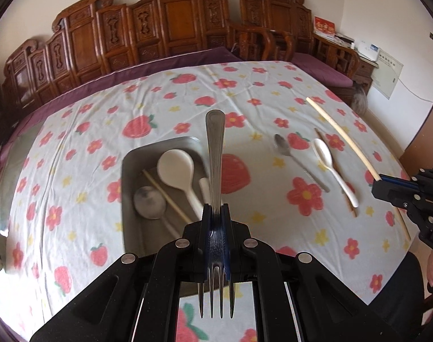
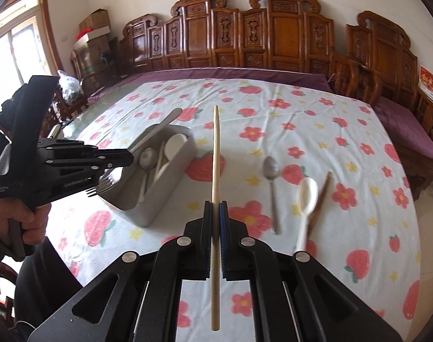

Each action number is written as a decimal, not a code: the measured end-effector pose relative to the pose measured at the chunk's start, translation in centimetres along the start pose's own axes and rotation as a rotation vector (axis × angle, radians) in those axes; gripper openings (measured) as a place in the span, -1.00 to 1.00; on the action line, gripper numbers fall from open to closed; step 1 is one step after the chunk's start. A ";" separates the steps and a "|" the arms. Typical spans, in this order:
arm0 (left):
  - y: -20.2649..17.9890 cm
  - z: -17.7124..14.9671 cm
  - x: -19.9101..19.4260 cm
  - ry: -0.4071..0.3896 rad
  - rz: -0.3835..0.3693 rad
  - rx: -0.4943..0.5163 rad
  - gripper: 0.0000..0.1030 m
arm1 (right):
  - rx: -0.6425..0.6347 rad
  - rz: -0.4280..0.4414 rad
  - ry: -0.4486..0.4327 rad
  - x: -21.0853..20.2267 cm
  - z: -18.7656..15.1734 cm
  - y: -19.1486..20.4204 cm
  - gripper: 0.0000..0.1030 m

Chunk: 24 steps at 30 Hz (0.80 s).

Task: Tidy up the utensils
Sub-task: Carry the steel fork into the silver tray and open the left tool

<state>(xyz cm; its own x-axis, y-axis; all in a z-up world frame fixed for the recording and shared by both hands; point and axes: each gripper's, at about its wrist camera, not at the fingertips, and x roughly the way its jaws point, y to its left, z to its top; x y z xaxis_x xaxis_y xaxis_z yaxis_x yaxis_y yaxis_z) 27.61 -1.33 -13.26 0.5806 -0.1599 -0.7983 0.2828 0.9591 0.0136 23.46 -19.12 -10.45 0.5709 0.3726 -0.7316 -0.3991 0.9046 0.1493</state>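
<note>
My left gripper [image 1: 215,209] is shut on a metal fork [image 1: 215,154], handle pointing forward, held above the grey tray [image 1: 131,165]. The tray holds a white spoon [image 1: 176,168], a metal spoon [image 1: 149,202] and a chopstick [image 1: 166,196]. My right gripper [image 2: 215,206] is shut on a pale chopstick [image 2: 215,154], held above the cloth right of the tray [image 2: 170,196]. The left gripper [image 2: 125,158] also shows in the right wrist view over the tray. On the cloth lie a metal spoon [image 2: 270,171], a white spoon [image 2: 307,196] and a brown chopstick [image 2: 321,196].
The table is covered by a white strawberry-and-flower cloth [image 1: 74,142]. Carved wooden benches with purple cushions [image 2: 273,42] stand behind it. The table's right edge [image 2: 415,228] is near the loose utensils.
</note>
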 end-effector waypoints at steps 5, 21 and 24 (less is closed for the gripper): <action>2.7 -0.6 0.7 0.008 0.029 -0.039 -0.88 | -0.008 0.021 0.011 0.8 0.5 2.2 -0.88; 6.7 -0.5 1.5 -0.018 0.024 -0.118 -1.00 | -0.034 0.045 0.038 3.2 2.6 5.6 -0.88; 7.4 -0.7 0.8 -0.027 0.025 -0.122 -1.00 | -0.032 0.052 0.047 4.4 3.0 6.3 -0.88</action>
<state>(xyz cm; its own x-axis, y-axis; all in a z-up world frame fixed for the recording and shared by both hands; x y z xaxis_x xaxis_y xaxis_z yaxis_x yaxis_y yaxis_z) 29.64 5.76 -14.25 0.6068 -0.1405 -0.7823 0.1740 0.9839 -0.0417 25.58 -11.17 -10.72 0.5151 0.4079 -0.7539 -0.4504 0.8771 0.1668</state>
